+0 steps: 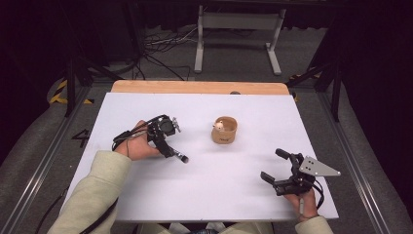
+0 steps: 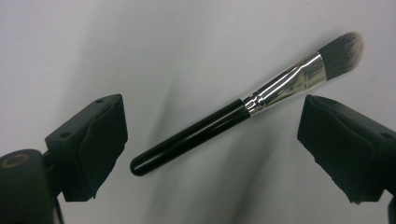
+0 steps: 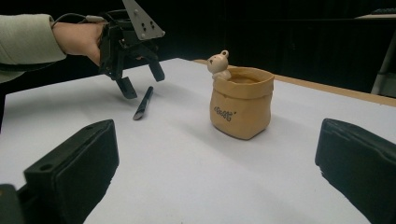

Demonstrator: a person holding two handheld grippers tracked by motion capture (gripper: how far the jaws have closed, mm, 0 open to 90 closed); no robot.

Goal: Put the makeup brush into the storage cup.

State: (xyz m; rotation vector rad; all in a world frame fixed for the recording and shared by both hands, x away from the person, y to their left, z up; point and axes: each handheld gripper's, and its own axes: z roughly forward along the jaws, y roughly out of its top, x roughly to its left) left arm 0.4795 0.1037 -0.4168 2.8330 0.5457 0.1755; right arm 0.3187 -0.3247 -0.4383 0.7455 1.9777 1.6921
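Note:
A makeup brush (image 2: 224, 123) with a black handle, silver ferrule and dark bristles lies flat on the white table; it also shows as the brush (image 1: 181, 157) and the brush (image 3: 142, 105). My left gripper (image 2: 215, 122) points down over it, jaws open on either side of the handle, pads not touching. From across the table the left gripper (image 3: 142, 84) hovers just above the brush. My right gripper (image 1: 272, 164) rests open near the front right with nothing between its jaws. A tan bag-shaped pot (image 1: 224, 130) with a small bear figure stands mid-table.
The white table top (image 1: 219, 195) has a wooden strip (image 1: 195, 87) along its far edge. The pot (image 3: 240, 105) stands to the right of the brush, a hand's width off. Cables and a metal stand lie on the floor beyond.

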